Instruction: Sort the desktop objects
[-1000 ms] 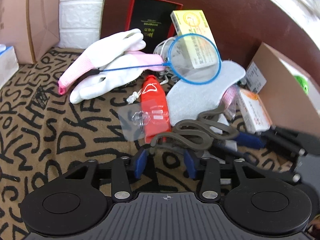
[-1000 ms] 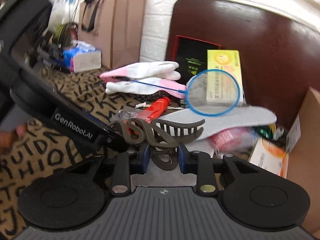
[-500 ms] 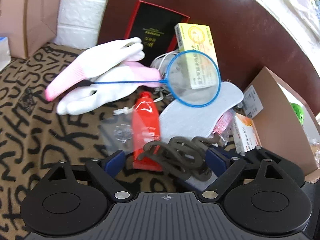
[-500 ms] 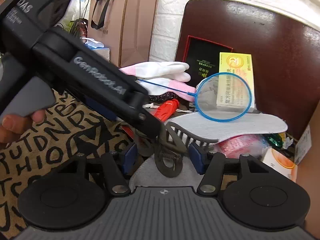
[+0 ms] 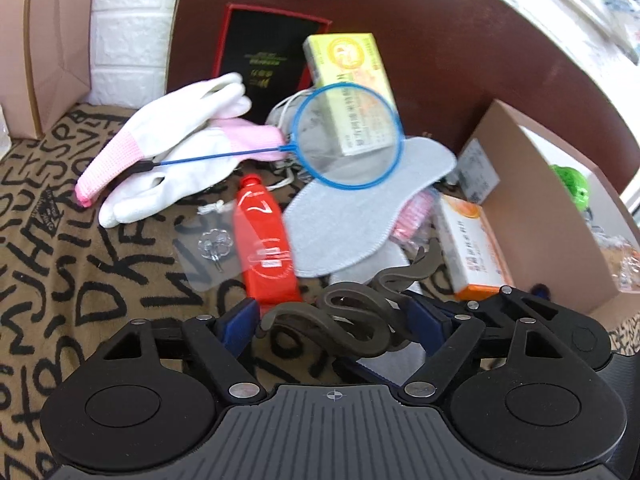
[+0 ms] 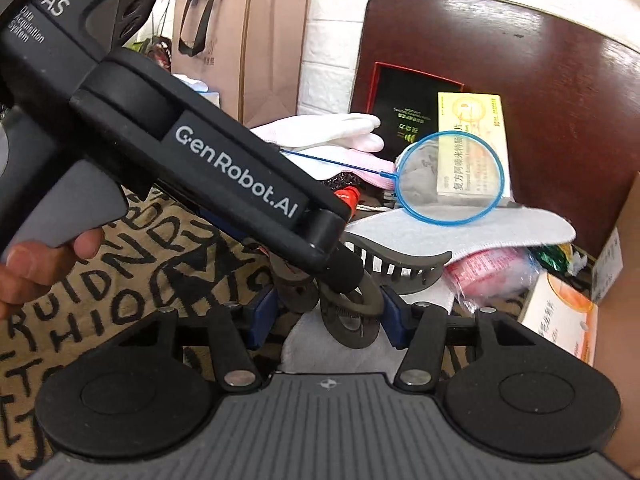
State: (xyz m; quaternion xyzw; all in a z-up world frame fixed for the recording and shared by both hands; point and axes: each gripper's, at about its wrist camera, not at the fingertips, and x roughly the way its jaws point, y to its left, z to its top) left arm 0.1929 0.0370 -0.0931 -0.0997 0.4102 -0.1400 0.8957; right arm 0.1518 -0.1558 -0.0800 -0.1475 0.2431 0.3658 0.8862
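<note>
Hair clip [image 5: 352,320], dull grey-brown, curled and toothed, near the front of the clutter, on the lettered cloth [image 5: 80,280] and partly over a pale grey insole [image 5: 360,208]. Caught between both tools at once.

Left gripper [image 5: 332,316] reaching in from the left, angled down, blue pads spread wide along the clip's length and meeting its two ends; jaws just now opened wide, then drawn in again with the clip between them. Gripping the clip, as far as the blur allows.

Right gripper [image 6: 326,312] facing the clip's hinge end, pads close on either side of the hinge rings; jaws lately widened, then eased in a little. Pressing or merely beside: cannot tell. Person's hand [image 6: 40,264] on the left tool's handle, at the left edge.

Just left of the clip, a red tube [image 5: 264,240] and a clear hook pack [image 5: 212,248]. Farther back, white and pink gloves [image 5: 180,120] under the handle of a small blue net [image 5: 348,136]. Behind the net, a yellow box [image 5: 348,76] leaning beside a black and red box [image 5: 264,52]. To the right, an orange and white box [image 5: 468,248] against a cardboard box [image 5: 540,216].
</note>
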